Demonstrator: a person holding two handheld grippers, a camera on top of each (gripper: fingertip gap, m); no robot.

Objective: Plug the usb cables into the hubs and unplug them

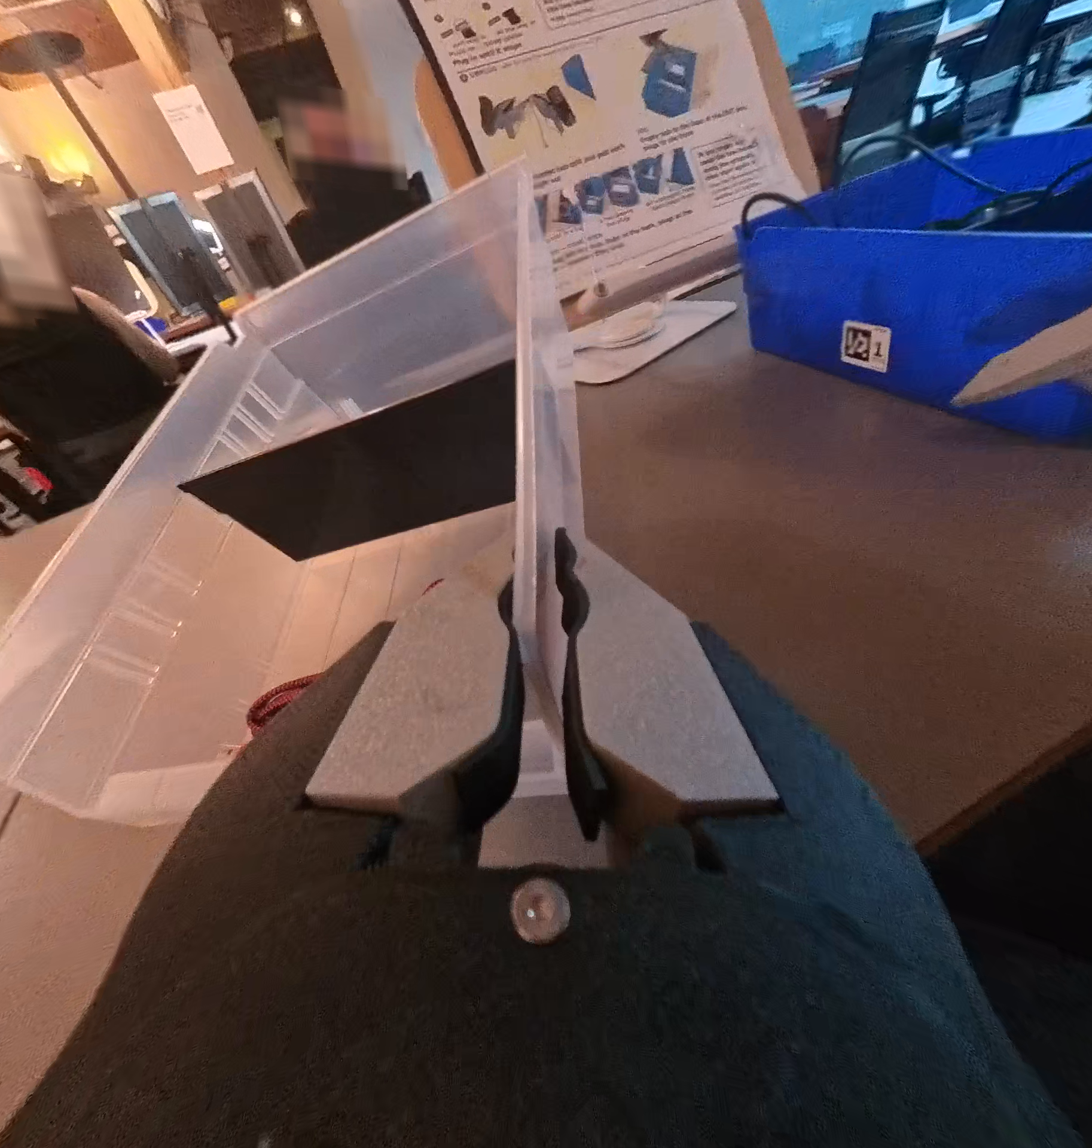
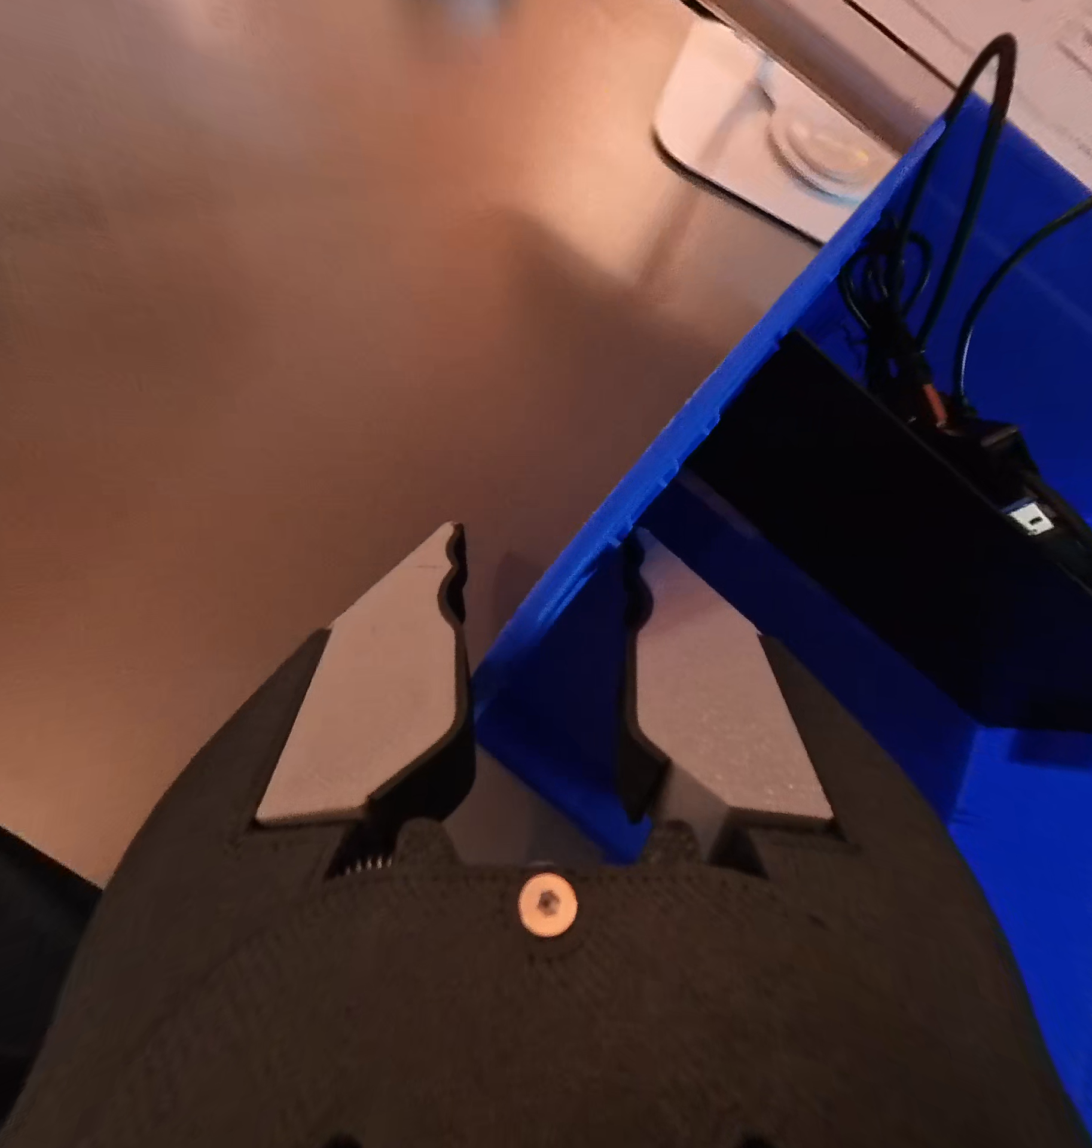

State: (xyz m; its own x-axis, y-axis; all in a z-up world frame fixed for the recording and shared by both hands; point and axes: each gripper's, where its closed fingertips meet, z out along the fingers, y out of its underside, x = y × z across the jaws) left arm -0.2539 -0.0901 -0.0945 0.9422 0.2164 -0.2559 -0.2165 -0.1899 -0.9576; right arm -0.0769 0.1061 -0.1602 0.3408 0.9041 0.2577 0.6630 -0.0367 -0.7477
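Clear bin wall pinched in left tongs; right tongs gape astride blue bin wall.

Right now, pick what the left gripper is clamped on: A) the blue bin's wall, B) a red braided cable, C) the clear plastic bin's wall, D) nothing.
C: in the left wrist view the left gripper has both fingers pressed against the thin wall of the clear plastic bin, which runs up between them.
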